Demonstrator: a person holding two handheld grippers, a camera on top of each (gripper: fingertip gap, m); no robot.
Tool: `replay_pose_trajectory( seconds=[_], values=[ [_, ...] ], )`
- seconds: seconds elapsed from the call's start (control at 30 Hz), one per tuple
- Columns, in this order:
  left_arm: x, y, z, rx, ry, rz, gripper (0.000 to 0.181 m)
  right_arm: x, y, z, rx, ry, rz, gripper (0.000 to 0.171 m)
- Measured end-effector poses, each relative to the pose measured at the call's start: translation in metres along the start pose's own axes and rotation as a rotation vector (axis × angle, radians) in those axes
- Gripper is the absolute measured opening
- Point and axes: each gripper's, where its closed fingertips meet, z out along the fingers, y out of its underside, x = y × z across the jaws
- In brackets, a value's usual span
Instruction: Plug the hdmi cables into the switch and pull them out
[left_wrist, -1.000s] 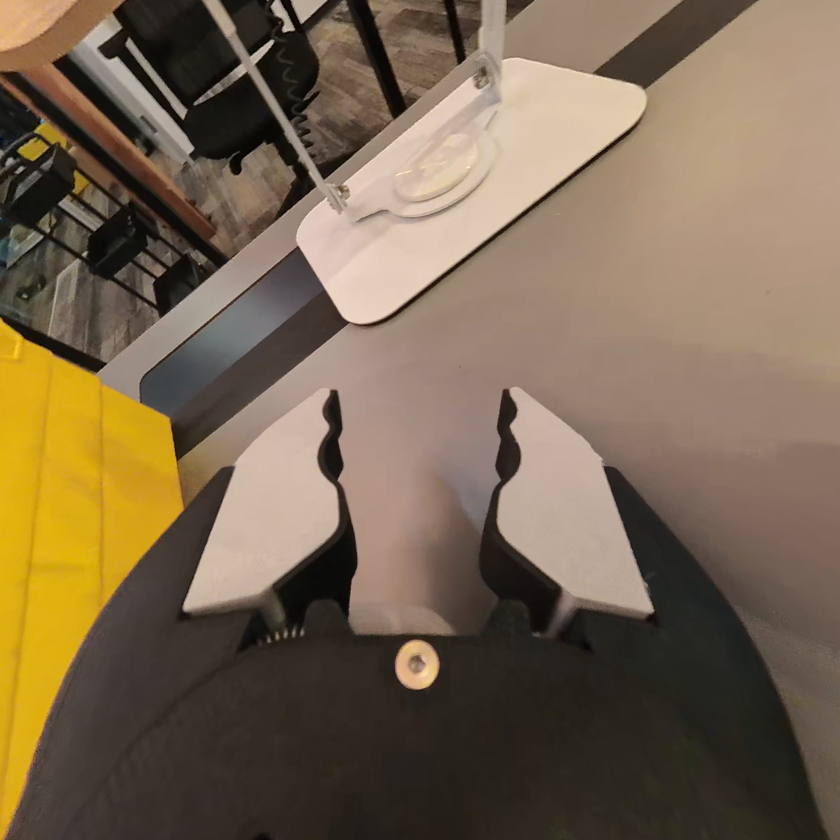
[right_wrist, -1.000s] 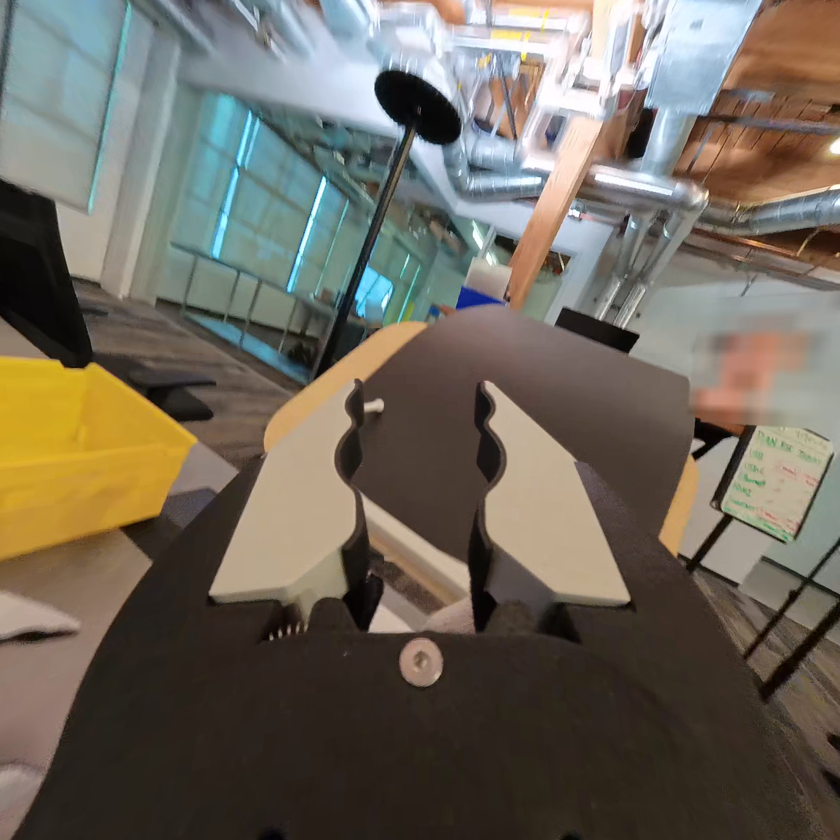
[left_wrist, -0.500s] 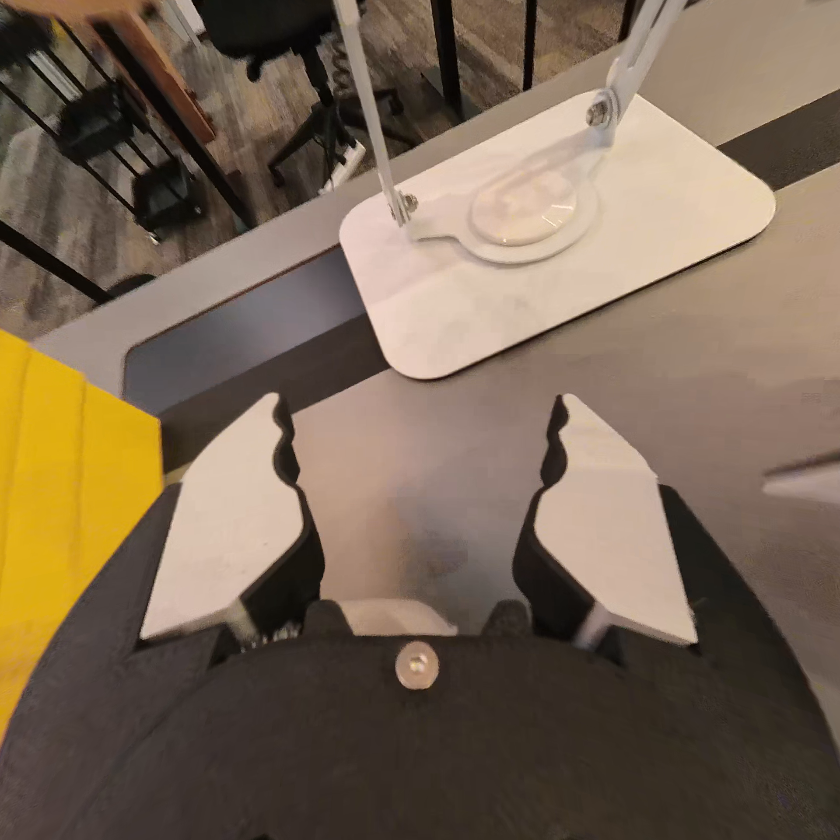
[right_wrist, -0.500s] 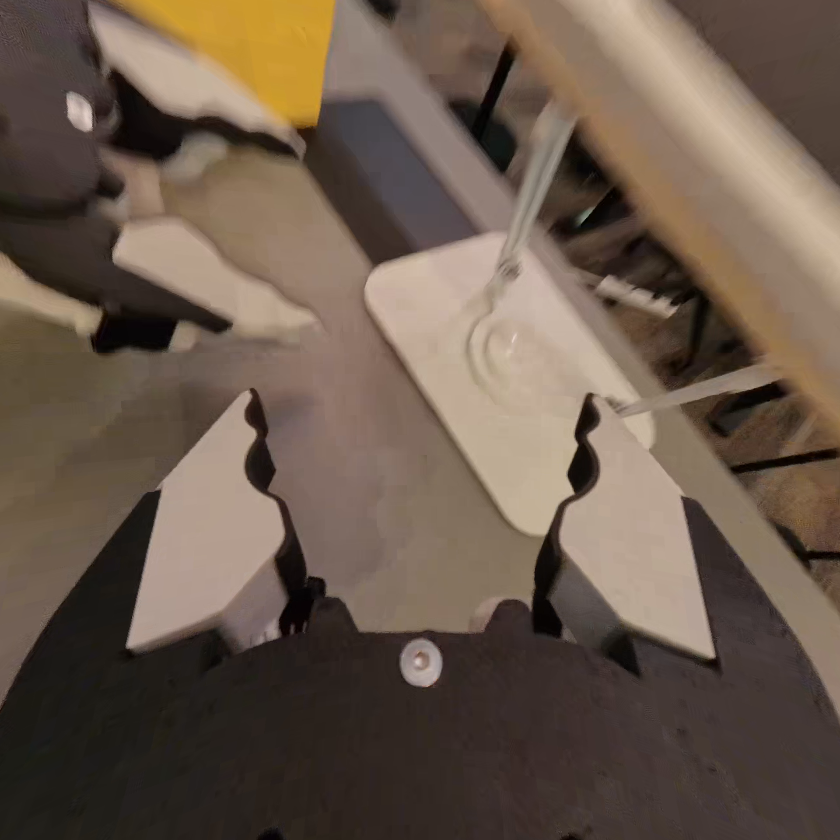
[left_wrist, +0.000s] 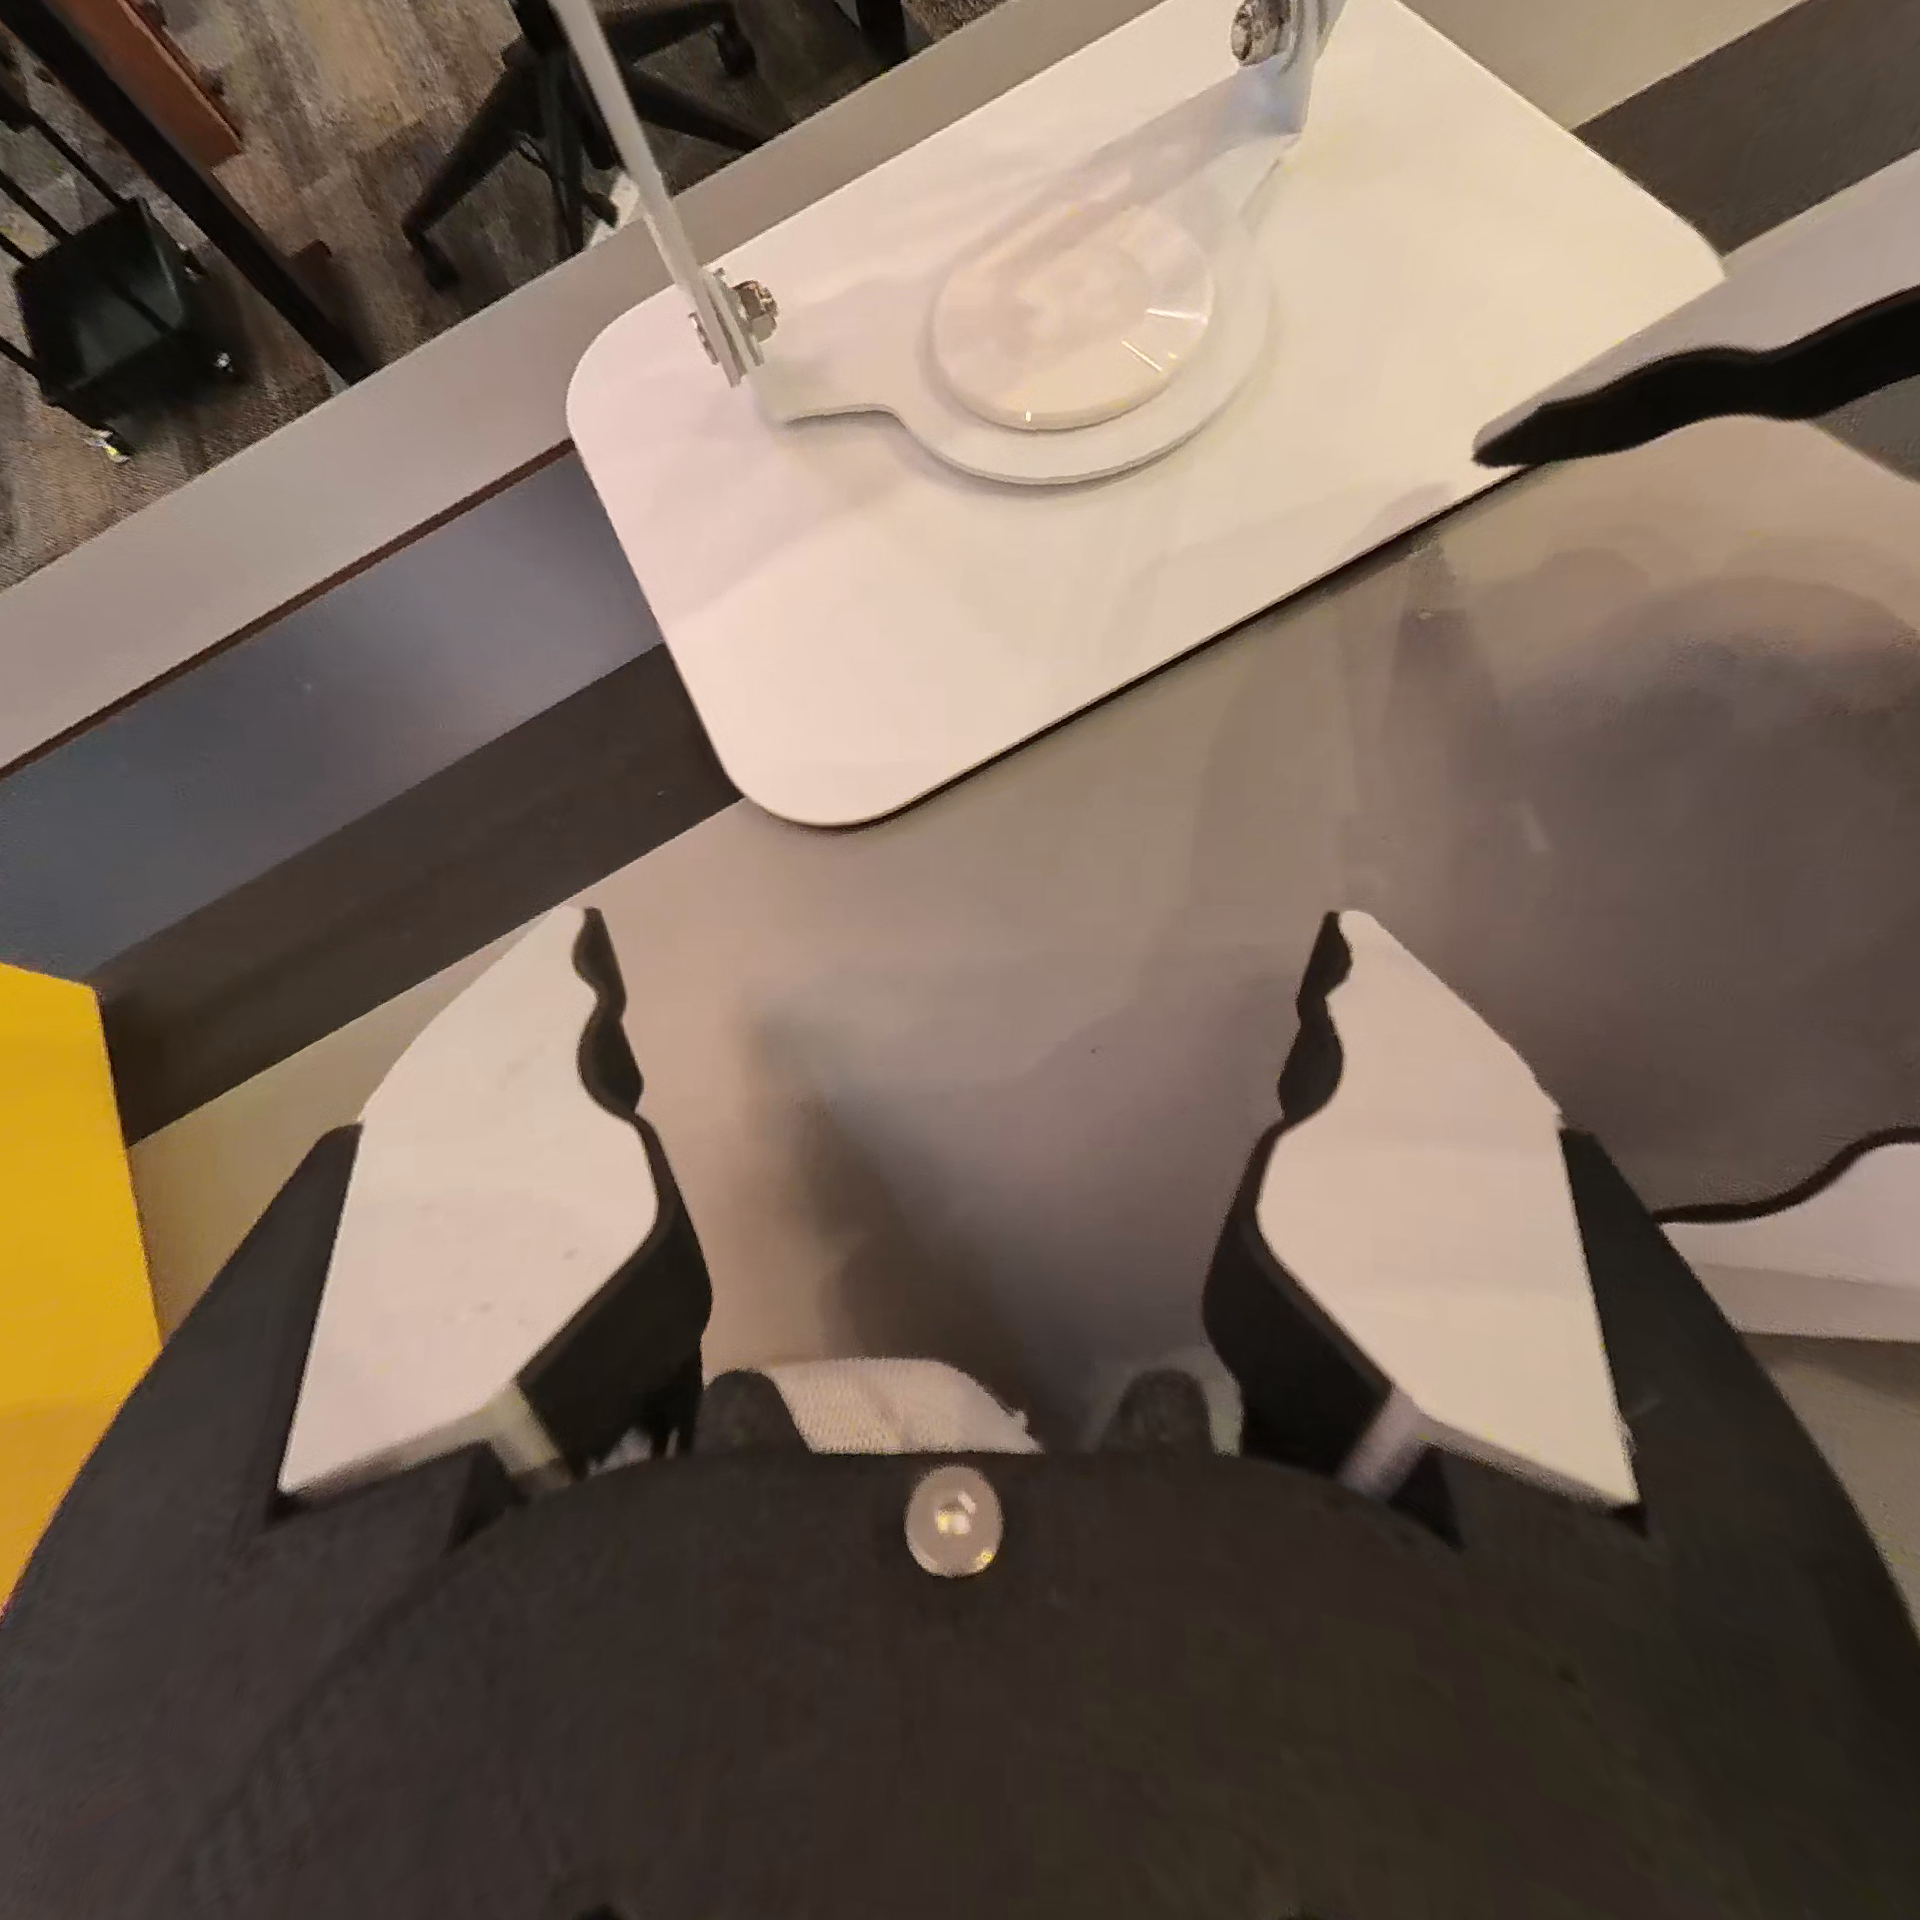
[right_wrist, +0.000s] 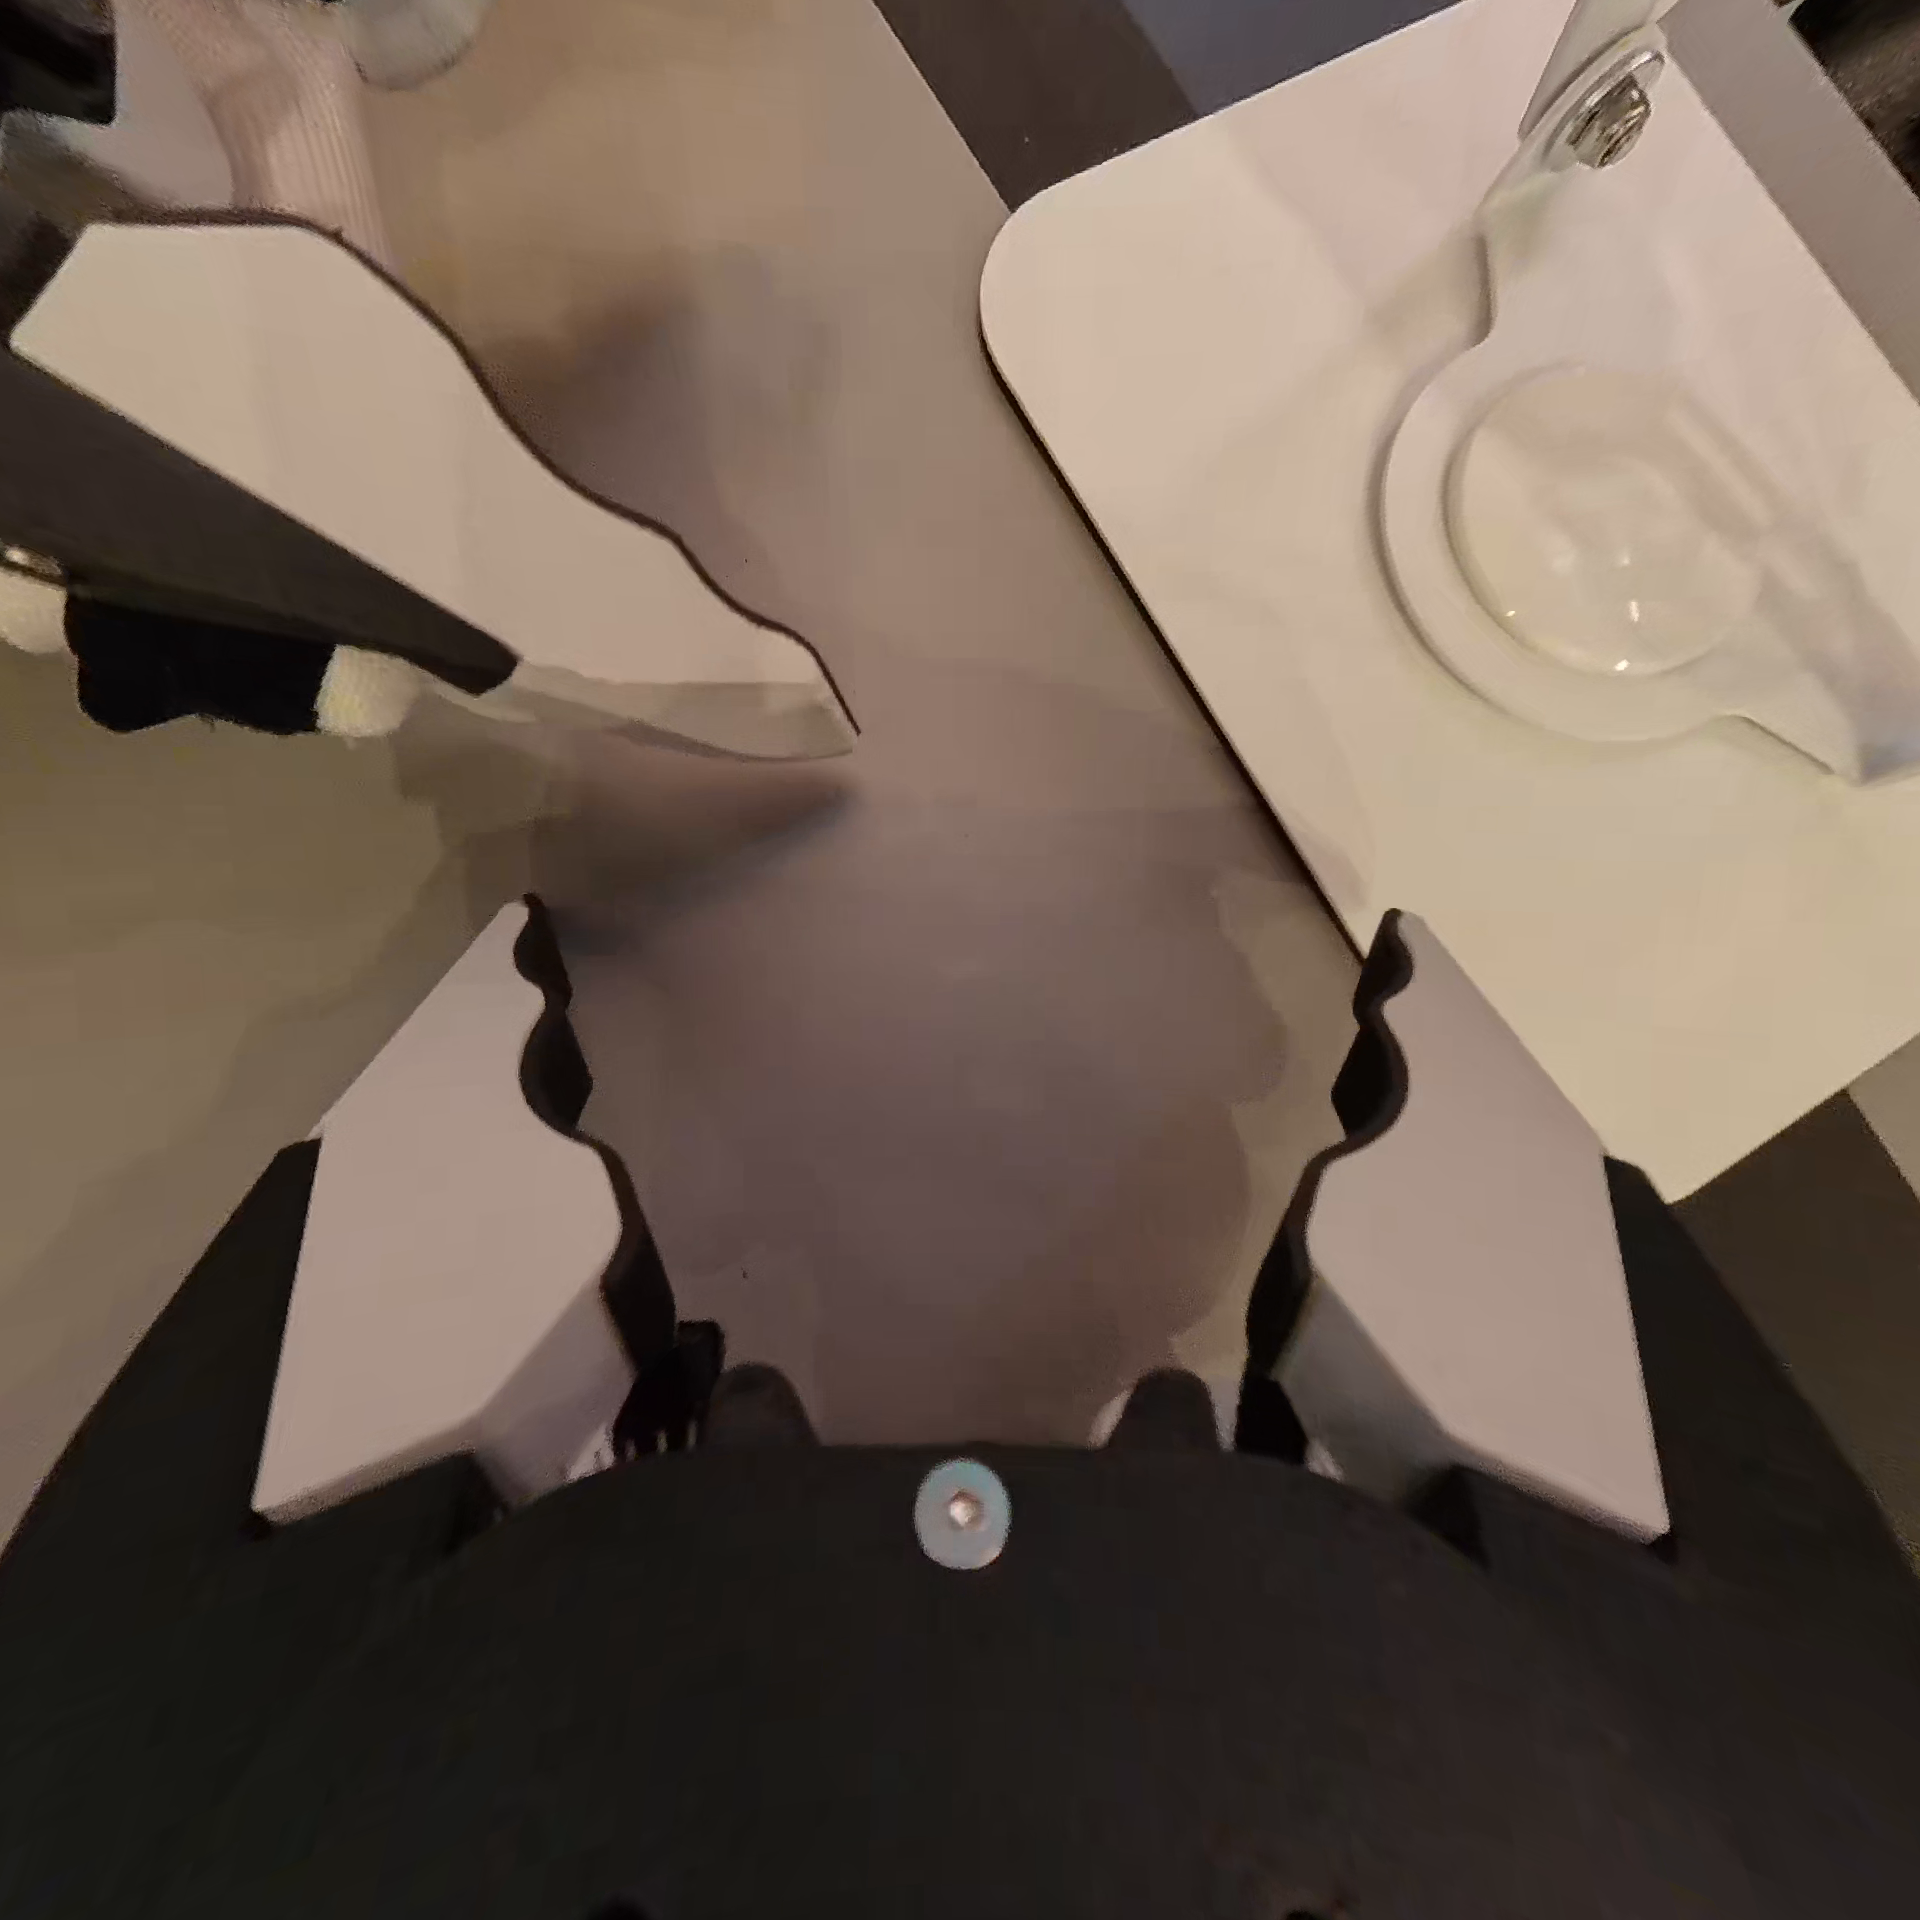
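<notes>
Left claw (left_wrist: 961, 925): spread wide, empty, over grey worktop (left_wrist: 1039, 935) near flat white rounded lamp base (left_wrist: 1039, 499).
Right claw (right_wrist: 961, 914): wide, empty, beside same base (right_wrist: 1299, 520).
Left view only: yellow bin (left_wrist: 57, 1195).
Cables, switch: unseen.

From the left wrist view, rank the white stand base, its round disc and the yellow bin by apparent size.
1. White stand base, clearly largest.
2. Yellow bin, but cut off by the frame edge and nearer the camera, so unsure.
3. Round disc, smallest.
</notes>
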Motion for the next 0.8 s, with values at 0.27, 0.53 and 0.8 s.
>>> replay_pose_trajectory(
  seconds=[0.27,0.53,0.8],
  values=[
    [0.031,0.007,0.001,-0.066,0.139,0.058,0.122,-0.017,-0.003,0.004,-0.001,-0.08,-0.011,0.13],
    [0.038,0.008,-0.006,-0.075,0.29,-0.046,0.106,-0.051,-0.027,-0.009,0.055,-0.107,-0.427,0.061],
    [0.043,0.001,-0.026,-0.036,0.581,-0.293,0.113,-0.057,-0.046,-0.021,0.039,0.046,-0.685,0.042]
  ],
)
